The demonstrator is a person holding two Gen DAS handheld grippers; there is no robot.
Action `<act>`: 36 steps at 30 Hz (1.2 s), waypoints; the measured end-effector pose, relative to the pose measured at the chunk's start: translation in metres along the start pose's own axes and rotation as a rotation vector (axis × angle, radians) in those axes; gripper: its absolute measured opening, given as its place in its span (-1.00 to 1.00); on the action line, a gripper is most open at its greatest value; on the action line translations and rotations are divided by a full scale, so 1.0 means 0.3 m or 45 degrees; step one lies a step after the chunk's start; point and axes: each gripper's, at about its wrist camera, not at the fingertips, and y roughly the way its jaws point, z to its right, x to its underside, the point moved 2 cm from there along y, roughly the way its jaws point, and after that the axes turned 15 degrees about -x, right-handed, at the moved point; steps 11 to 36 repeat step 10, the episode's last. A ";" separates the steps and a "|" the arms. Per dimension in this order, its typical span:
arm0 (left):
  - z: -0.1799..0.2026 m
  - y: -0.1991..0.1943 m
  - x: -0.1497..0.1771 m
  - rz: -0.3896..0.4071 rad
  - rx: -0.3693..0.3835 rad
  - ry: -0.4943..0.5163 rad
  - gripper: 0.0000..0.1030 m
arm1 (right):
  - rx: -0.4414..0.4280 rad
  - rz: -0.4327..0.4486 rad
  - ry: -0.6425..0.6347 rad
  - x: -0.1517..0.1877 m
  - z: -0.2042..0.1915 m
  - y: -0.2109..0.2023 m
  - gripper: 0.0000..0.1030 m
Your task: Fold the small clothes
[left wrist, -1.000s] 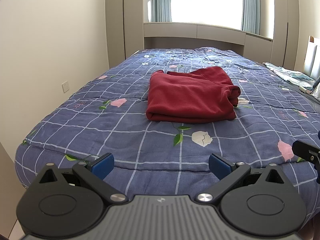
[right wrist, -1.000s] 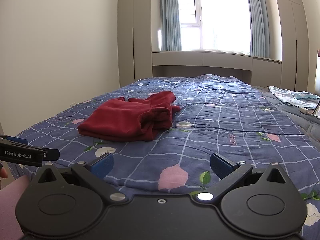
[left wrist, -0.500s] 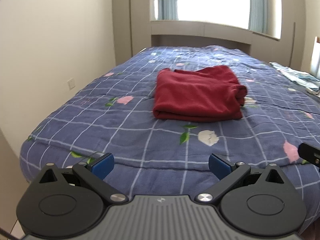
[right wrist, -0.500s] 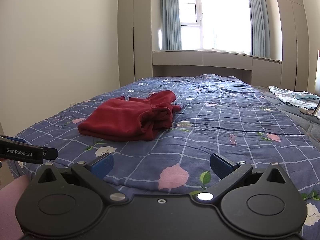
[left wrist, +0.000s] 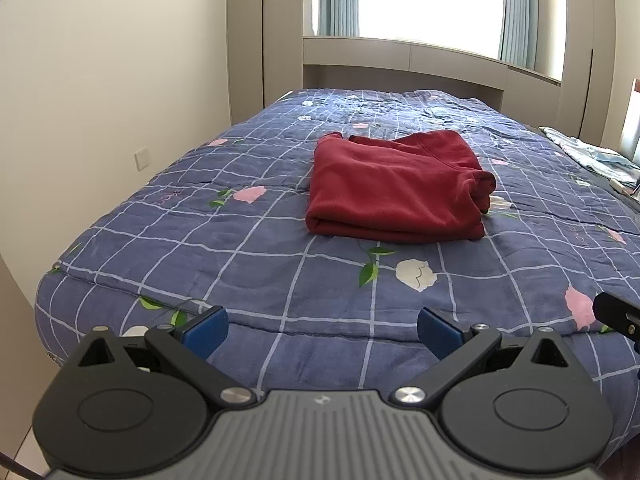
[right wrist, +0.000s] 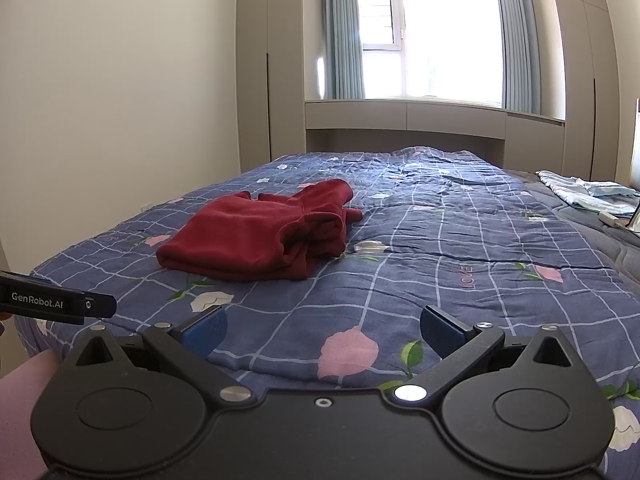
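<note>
The folded dark red fleece garment (left wrist: 396, 188) is left ahead of both wide-open, empty tools; the left tool (left wrist: 322, 326) has been raised; folding appears finished.

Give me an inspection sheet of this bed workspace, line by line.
Surface: blue floral quilt on the bed, mildly wrinkled.
Job's things: red garment folded, lying flat mid-bed, untouched.
Clutter: light blue cloth at the far right edge.
Grippers: left gripper open, empty, near the foot edge; right gripper open, empty.
Cables: nothing seen.
Surroundings: window with curtains, wardrobe, wall socket.
</note>
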 end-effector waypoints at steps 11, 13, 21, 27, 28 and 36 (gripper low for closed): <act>0.010 0.000 -0.001 0.005 -0.005 0.021 0.99 | -0.001 -0.006 0.005 0.000 0.002 0.001 0.99; 0.010 0.000 -0.001 0.005 -0.005 0.021 0.99 | -0.001 -0.006 0.005 0.000 0.002 0.001 0.99; 0.010 0.000 -0.001 0.005 -0.005 0.021 0.99 | -0.001 -0.006 0.005 0.000 0.002 0.001 0.99; 0.010 0.000 -0.001 0.005 -0.005 0.021 0.99 | -0.001 -0.006 0.005 0.000 0.002 0.001 0.99; 0.010 0.000 -0.001 0.005 -0.005 0.021 0.99 | -0.001 -0.006 0.005 0.000 0.002 0.001 0.99; 0.010 0.000 -0.001 0.005 -0.005 0.021 0.99 | -0.001 -0.006 0.005 0.000 0.002 0.001 0.99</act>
